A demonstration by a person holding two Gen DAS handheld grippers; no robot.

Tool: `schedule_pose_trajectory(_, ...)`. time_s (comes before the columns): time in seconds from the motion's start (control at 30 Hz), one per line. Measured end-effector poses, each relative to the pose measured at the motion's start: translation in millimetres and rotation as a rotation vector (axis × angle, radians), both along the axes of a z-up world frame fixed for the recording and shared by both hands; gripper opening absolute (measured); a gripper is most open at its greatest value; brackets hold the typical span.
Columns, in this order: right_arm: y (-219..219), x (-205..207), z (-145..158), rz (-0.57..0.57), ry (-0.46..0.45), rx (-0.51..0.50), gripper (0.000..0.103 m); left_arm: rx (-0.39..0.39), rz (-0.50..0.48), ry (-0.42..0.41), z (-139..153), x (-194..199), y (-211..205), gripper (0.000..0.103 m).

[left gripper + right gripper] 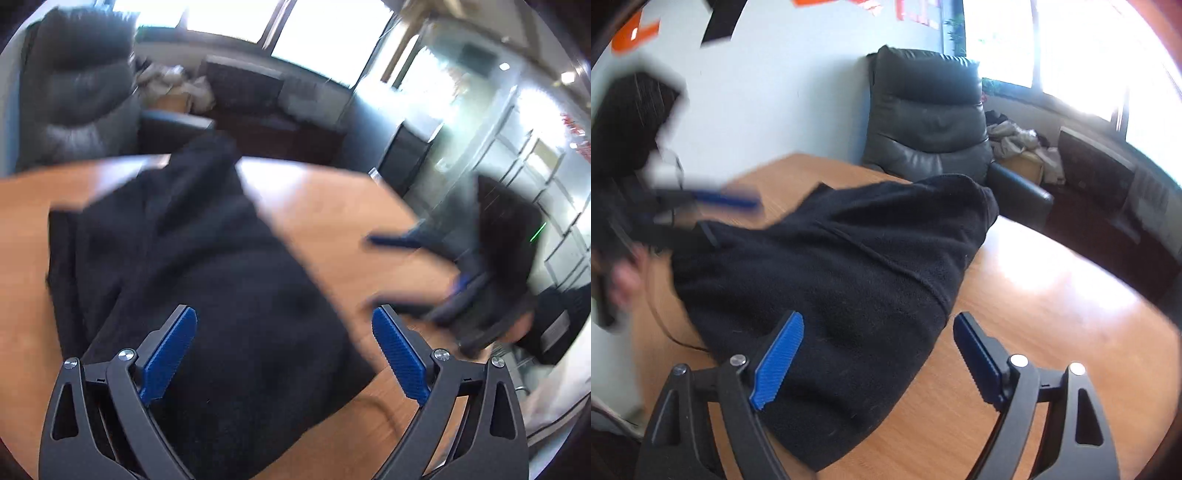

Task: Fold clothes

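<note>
A black fleece garment (207,266) lies bunched on the wooden table (332,214), one end hanging over the far edge. My left gripper (284,321) hovers above its near part, open, blue pads wide apart and clear of the cloth. In the right wrist view the same garment (849,266) spreads across the table (1052,295). My right gripper (877,325) stands open over the garment's near right edge, nothing pinched between its pads. Each gripper shows blurred in the other's view: the right gripper (417,273) at the right, the left gripper (713,210) at the left.
A dark leather armchair (923,114) stands behind the table. A heap of pale clothes on a cardboard box (1027,147) sits beside a dark cabinet (1100,177) under bright windows. A thin dark cable (665,325) runs on the table's left part.
</note>
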State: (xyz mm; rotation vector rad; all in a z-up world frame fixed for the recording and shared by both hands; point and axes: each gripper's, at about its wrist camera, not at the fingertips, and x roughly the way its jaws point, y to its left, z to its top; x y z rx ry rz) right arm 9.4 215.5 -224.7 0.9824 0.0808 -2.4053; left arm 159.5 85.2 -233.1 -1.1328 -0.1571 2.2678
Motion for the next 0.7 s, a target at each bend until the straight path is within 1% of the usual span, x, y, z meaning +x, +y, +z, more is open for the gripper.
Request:
schedule_pose_trajectory(0.03,8,4,4,0.019,-0.022,-0.049,0.089,-0.007,0.014,0.005,-15,5,-9,0.086)
schedule_pose_trajectory(0.07,13,6,5,0.039,-0.025,-0.055,0.089,0.008,0.019,0.042,-24,13,-19,0.083)
schedule_pose_trajectory(0.1,16,7,5,0.058,-0.019,-0.036,0.090,0.019,0.017,0.065,-27,16,-24,0.080)
schedule_pose_trajectory(0.13,20,7,5,0.077,-0.013,-0.018,0.090,0.029,0.015,0.087,-30,19,-29,0.079)
schedule_pose_trajectory(0.17,17,1,2,0.093,-0.004,0.019,0.090,0.038,0.014,0.106,-33,21,-33,0.079)
schedule_pose_trajectory(0.27,-3,-3,-18,0.121,0.008,0.160,0.090,0.044,0.008,0.127,-40,19,-37,0.075)
schedule_pose_trajectory(0.33,-23,-9,-45,0.120,-0.032,0.255,0.089,0.055,0.003,0.124,-41,17,-42,0.071)
schedule_pose_trajectory(0.37,-29,-12,-55,0.107,-0.051,0.283,0.089,0.063,0.001,0.119,-42,15,-45,0.068)
schedule_pose_trajectory(0.4,-31,-15,-62,0.086,-0.063,0.292,0.089,0.073,-0.001,0.112,-42,13,-49,0.060)
schedule_pose_trajectory(0.43,-31,-15,-66,0.061,-0.065,0.295,0.092,0.089,-0.003,0.097,-40,10,-54,0.055)
schedule_pose_trajectory(0.47,-29,-14,-67,0.042,-0.064,0.300,0.093,0.110,-0.007,0.078,-39,6,-59,0.052)
schedule_pose_trajectory(0.5,-27,-12,-68,0.034,-0.066,0.313,0.093,0.122,-0.014,0.064,-38,4,-62,0.047)
schedule_pose_trajectory(0.53,-26,-10,-69,0.031,-0.070,0.330,0.093,0.126,-0.026,0.054,-38,1,-64,0.047)
schedule_pose_trajectory(0.6,-25,-9,-69,0.032,-0.074,0.355,0.093,0.100,-0.054,0.055,-36,0,-61,0.047)
schedule_pose_trajectory(0.67,-26,-12,-68,0.033,-0.083,0.378,0.093,0.074,-0.064,0.051,-29,-1,-57,0.057)
schedule_pose_trajectory(0.7,-27,-15,-68,0.032,-0.096,0.383,0.093,0.073,-0.059,0.042,-24,-2,-55,0.070)
